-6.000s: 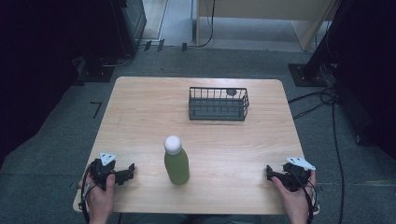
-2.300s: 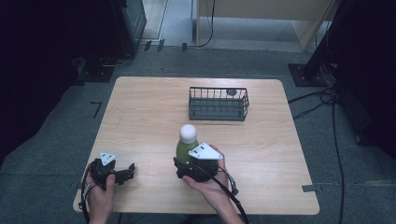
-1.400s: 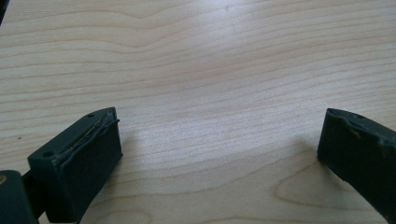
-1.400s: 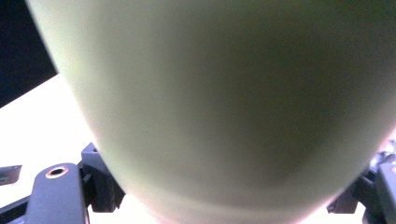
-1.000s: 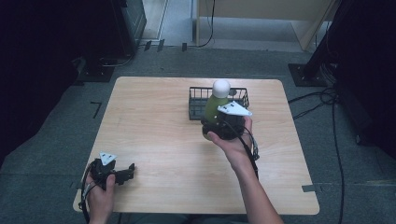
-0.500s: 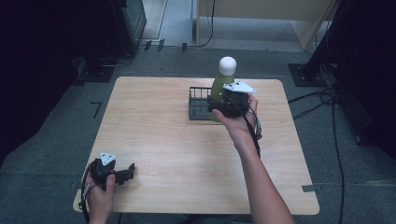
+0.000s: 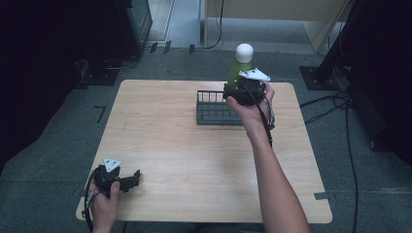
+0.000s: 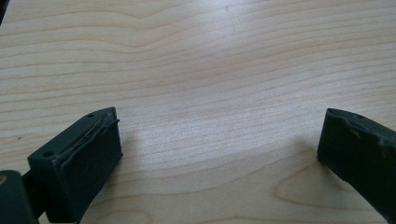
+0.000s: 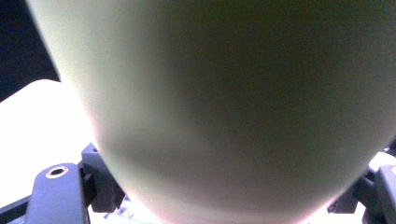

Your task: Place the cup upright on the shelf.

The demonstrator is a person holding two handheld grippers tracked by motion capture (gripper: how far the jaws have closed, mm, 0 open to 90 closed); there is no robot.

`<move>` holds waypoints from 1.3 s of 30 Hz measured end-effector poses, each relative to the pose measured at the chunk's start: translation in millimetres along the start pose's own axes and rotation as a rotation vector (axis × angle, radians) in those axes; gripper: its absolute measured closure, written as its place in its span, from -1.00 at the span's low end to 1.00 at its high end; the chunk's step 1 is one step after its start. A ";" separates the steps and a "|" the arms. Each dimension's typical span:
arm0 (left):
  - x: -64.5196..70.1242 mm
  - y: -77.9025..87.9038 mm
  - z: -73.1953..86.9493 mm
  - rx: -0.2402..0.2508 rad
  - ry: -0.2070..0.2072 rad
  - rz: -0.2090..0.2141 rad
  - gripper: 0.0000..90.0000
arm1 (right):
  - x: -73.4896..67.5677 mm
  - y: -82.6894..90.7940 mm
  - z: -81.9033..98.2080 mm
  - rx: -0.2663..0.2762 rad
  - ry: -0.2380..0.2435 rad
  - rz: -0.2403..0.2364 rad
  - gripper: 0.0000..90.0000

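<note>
Two grippers are at the wooden table (image 7: 194,160). The right gripper (image 7: 243,90) is lifted over the dark wire basket (image 7: 214,108) and is clamped on a green bottle (image 7: 239,70). The bottle stands upright, its long axis vertical, with the white round cap (image 7: 244,50) pointing up above the gripper. The bottle's lower part is hidden behind the hand (image 7: 250,109) and the basket.

From the right gripper view, the bottle's green body (image 9: 233,107) is very close and blurred between the two jaws; no label or writing can be read.

The left gripper (image 7: 132,178) rests near the front left corner of the table, held by the left hand (image 7: 104,196). The left gripper view shows its jaws wide apart over bare wood (image 8: 210,84), with nothing between them.
</note>
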State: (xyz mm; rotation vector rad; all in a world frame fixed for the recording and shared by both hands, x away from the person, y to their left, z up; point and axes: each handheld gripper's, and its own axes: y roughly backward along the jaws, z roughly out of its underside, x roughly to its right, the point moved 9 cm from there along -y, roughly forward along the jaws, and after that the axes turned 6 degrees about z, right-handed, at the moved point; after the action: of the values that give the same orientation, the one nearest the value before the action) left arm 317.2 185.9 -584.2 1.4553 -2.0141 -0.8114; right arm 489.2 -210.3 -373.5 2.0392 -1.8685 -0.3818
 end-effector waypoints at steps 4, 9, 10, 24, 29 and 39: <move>0.0 0.0 0.0 0.000 0.000 0.000 -1.00 | 9.8 -9.7 -4.8 0.011 -0.011 0.028 -0.56; 0.0 0.0 0.0 0.000 0.000 0.000 -1.00 | 18.9 -24.6 -1.6 -0.001 -0.025 0.053 -0.56; 0.0 0.0 0.0 0.000 0.000 0.000 -1.00 | 20.7 -27.8 -0.4 -0.004 -0.025 0.058 -0.56; 0.0 0.0 0.1 -0.001 0.000 0.000 -1.00 | 33.1 -57.3 23.9 -0.053 -0.039 0.100 -0.56; 0.0 0.0 0.0 -0.001 0.000 0.000 -1.00 | 36.6 -67.0 34.9 -0.081 -0.051 0.098 -0.56; 0.0 0.0 0.0 0.000 0.000 0.000 -1.00 | 42.8 -74.0 46.1 -0.116 -0.087 0.095 -0.56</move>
State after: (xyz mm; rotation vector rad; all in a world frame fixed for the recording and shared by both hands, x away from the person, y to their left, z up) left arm 317.2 185.9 -584.2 1.4552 -2.0142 -0.8114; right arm 540.5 -251.0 -445.2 1.8791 -1.9373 -0.5478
